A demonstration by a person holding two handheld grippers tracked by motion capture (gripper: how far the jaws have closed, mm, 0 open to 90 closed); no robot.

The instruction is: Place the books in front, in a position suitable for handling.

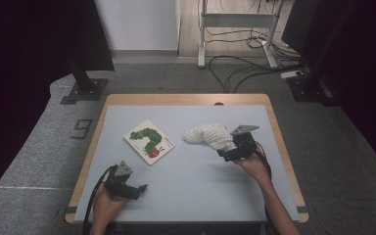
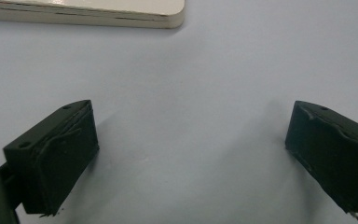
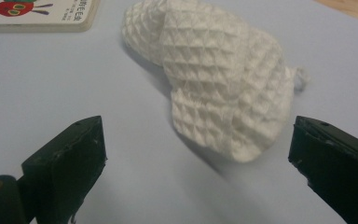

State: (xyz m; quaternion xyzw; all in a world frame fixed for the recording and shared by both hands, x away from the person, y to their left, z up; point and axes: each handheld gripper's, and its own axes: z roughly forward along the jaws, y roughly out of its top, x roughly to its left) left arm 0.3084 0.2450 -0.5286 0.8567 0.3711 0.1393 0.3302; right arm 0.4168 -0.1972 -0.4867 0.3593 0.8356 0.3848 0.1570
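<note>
A white knitted hat [image 1: 208,135] [image 3: 219,79] lies crumpled on the pale blue table [image 1: 191,186], right of centre. My right gripper [image 1: 228,153] [image 3: 196,154] is open just on the near side of it, its jaws wide apart and nothing between them. A picture book with a green caterpillar on its cover [image 1: 149,141] lies flat left of the hat; its corner [image 3: 42,14] and its edge [image 2: 88,14] show in the gripper views. My left gripper [image 1: 139,190] [image 2: 191,154] rests open near the table's front left, over bare tabletop.
The table has a wooden rim [image 1: 186,99]. Black stands [image 1: 83,88] and cables [image 1: 235,68] lie on the grey floor beyond the far edge. A desk frame [image 1: 237,29] stands at the back.
</note>
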